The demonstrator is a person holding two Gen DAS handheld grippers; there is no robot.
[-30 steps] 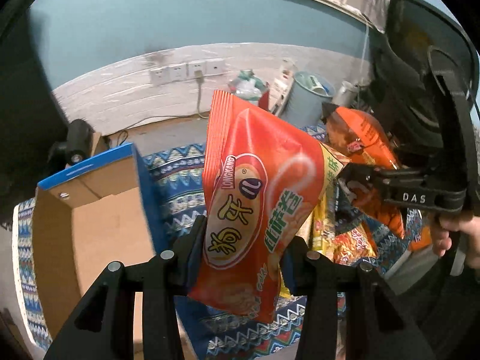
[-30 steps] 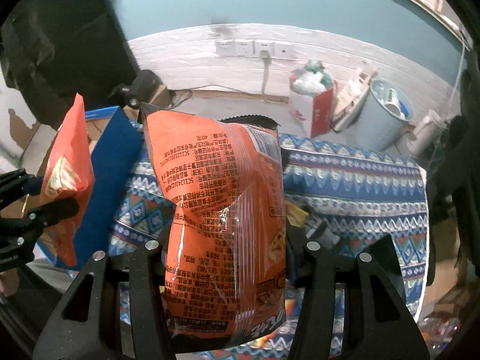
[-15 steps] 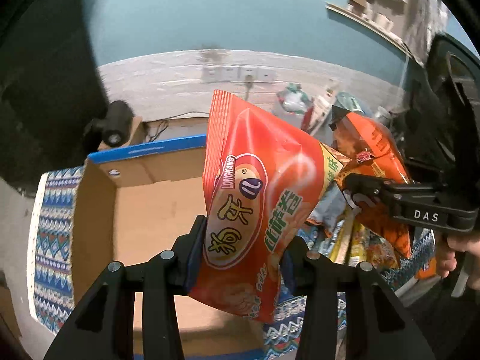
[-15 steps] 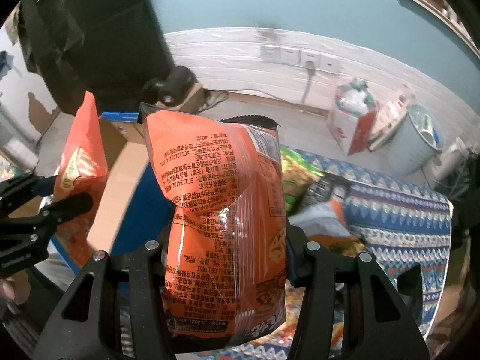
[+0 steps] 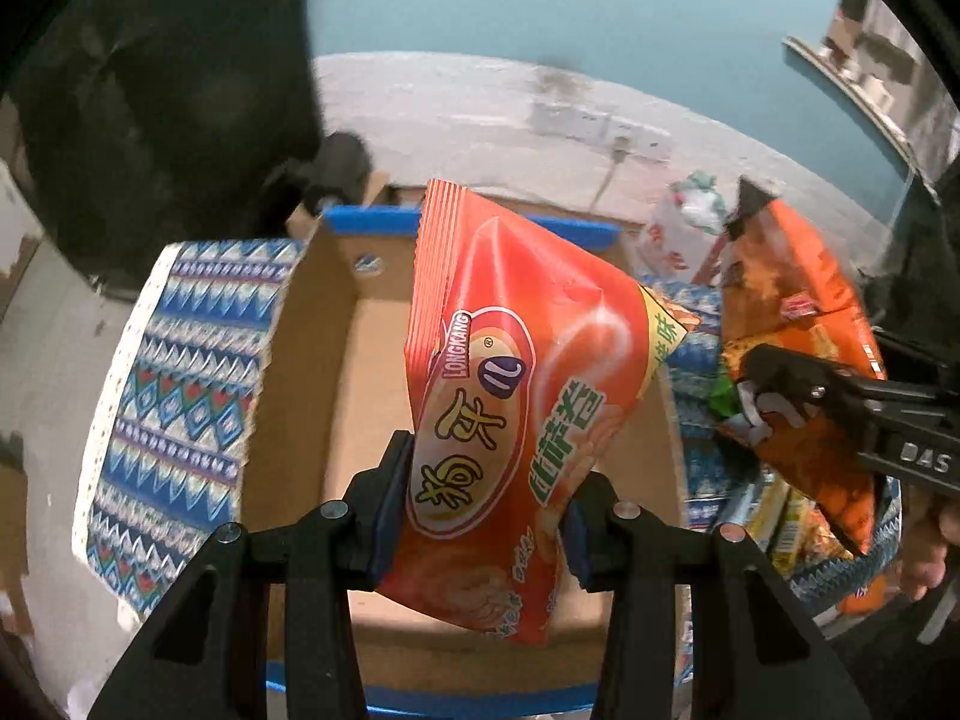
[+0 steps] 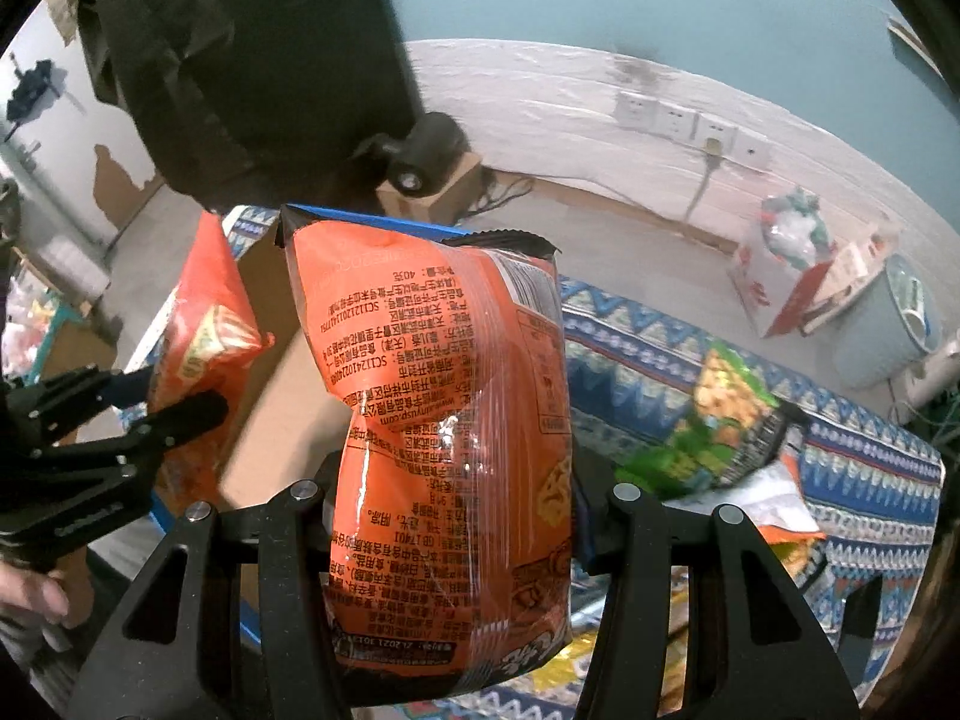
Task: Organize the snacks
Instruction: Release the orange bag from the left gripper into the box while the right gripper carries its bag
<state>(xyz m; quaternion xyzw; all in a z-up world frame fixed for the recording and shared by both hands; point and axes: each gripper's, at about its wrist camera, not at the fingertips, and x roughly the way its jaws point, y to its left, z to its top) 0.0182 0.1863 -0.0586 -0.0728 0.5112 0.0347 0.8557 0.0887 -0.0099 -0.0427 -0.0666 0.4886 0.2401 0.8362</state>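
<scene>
Left gripper (image 5: 480, 516): fingers clamp the lower part of a red snack bag (image 5: 510, 396), upright above the open cardboard box (image 5: 312, 396). Right gripper (image 6: 450, 516): fingers pinch an orange snack bag (image 6: 444, 420) mid-body, held just right of the box.

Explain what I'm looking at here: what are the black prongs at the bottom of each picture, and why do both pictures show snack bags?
No robot: a person holds a two-finger gripper in each hand, with a fisheye camera on each looking along its fingers. In the left view, the left gripper clamps a red snack bag above an open cardboard box. In the right view, the right gripper clamps an orange snack bag. Each gripper also appears sideways in the other's picture. More snacks, including a green bag, lie on a patterned cloth.
</scene>
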